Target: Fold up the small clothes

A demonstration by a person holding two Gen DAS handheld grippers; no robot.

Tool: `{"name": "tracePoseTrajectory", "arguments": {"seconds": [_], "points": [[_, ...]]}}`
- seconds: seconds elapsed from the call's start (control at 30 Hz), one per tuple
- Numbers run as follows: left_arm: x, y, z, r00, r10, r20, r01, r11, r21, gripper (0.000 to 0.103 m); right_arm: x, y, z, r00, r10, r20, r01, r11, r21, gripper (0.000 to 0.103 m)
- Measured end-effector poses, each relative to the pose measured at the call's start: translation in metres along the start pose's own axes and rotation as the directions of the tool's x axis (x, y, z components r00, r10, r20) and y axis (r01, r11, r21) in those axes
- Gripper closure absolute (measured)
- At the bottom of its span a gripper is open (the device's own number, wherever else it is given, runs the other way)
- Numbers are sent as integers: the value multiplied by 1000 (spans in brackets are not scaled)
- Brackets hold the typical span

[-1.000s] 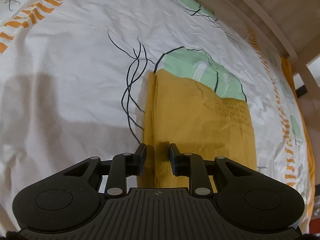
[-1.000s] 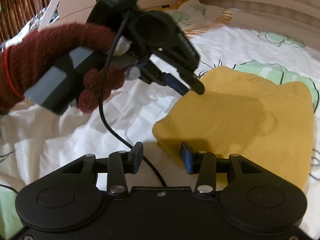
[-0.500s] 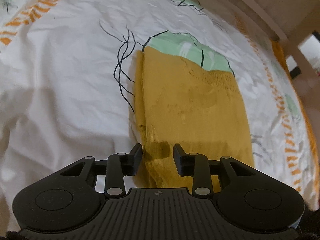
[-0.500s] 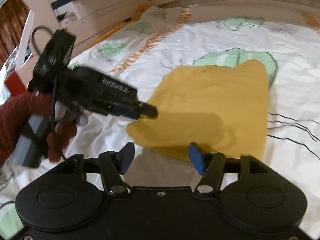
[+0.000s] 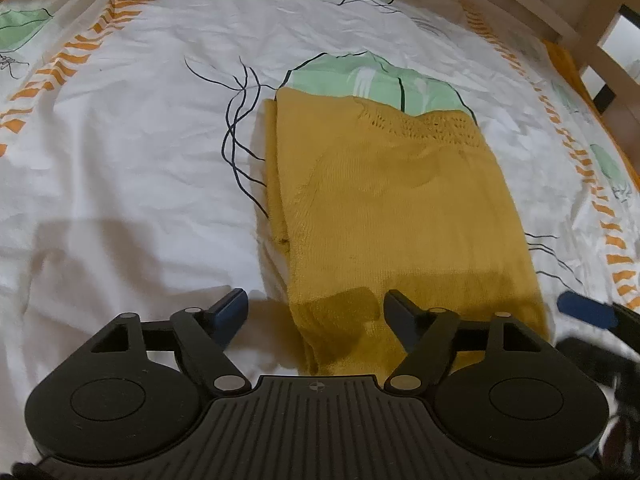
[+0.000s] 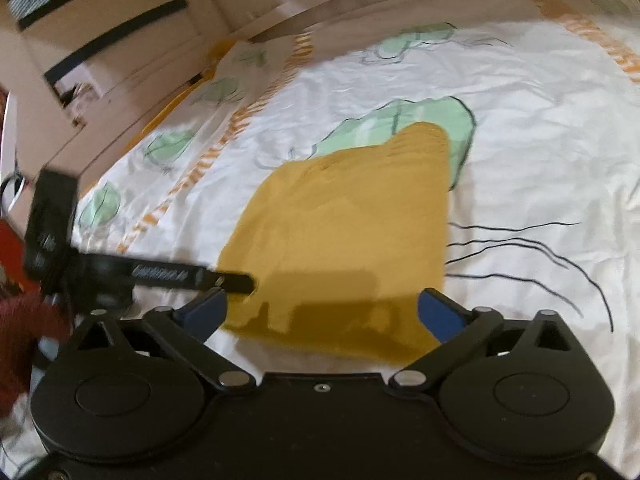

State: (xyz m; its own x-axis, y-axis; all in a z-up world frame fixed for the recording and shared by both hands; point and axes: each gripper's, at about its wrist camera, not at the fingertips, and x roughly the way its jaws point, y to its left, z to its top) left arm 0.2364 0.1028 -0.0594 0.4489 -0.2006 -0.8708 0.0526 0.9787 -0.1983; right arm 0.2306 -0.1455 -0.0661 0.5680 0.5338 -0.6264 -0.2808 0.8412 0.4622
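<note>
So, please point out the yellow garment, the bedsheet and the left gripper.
yellow garment [image 5: 400,208]: left wrist view, middle of the knit.
bedsheet [image 5: 120,152]: left wrist view, bare white part.
left gripper [image 5: 316,312]: left wrist view, midway between the opening jaws, which press on nothing.

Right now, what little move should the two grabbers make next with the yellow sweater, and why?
Probably close both on the near edge. The yellow sweater lies flat and partly folded on the bedsheet. The left gripper and right gripper are opening, the hem lying loose between their fingers, so another fold seems due.
</note>
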Motion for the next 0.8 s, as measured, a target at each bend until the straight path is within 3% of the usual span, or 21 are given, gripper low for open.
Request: {"name": "tracePoseTrajectory", "arguments": {"seconds": [0.4,0.63,0.8], "points": [[10,19,2,993,-109,-40,102,985,-139,29,33,-65,43,999,40,29,-44,980,192,0],[23,21,5,984,-166,-62,155,975,-157,16,67,-92,52,995,97,-7,-92,966,243,0],[32,24,10,972,-225,-62,210,959,-189,9,77,-104,58,981,193,9,-188,942,278,0]]}}
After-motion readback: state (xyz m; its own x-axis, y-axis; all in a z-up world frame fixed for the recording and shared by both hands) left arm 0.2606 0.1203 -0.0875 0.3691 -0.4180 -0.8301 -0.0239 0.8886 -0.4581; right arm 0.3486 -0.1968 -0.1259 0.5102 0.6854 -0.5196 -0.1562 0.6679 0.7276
